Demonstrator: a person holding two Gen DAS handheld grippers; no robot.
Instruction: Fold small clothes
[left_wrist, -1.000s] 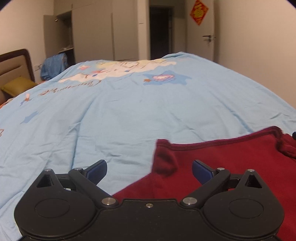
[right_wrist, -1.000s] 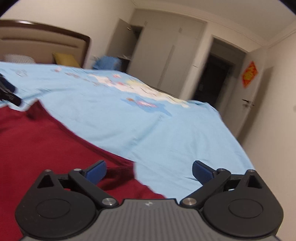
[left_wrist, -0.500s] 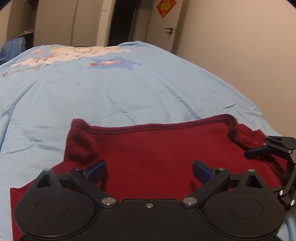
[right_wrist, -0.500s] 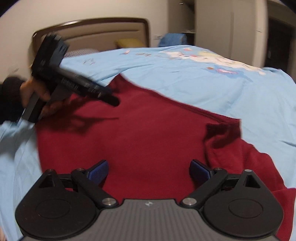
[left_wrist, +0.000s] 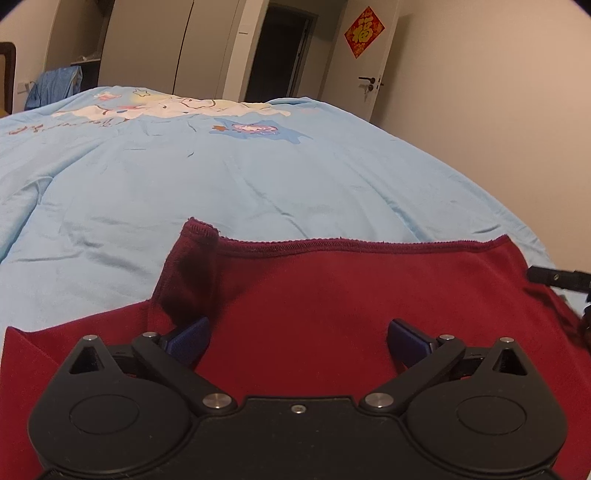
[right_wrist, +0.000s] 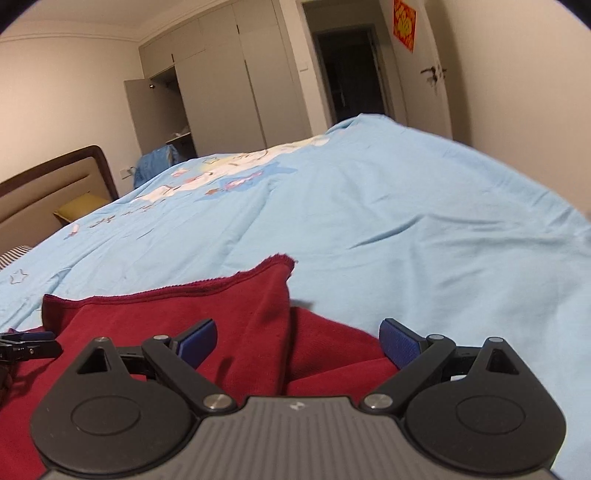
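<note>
While half a second earlier the left gripper had faced the red garment with the other tool hovering at the cloth's right corner, it now sat lower and squarer over the cloth, and the right gripper had swung away from the headboard side to face the doorway. Both tongs were spread wide and held nothing. Judged: a fold had just been laid and released, with the next grasp pending. The garment lay on the blue bedspread, at its near edge on the side away from the doorway; dark red knit, stitched hem straight, one corner standing up at each end, a doubled layer visible beneath.
</note>
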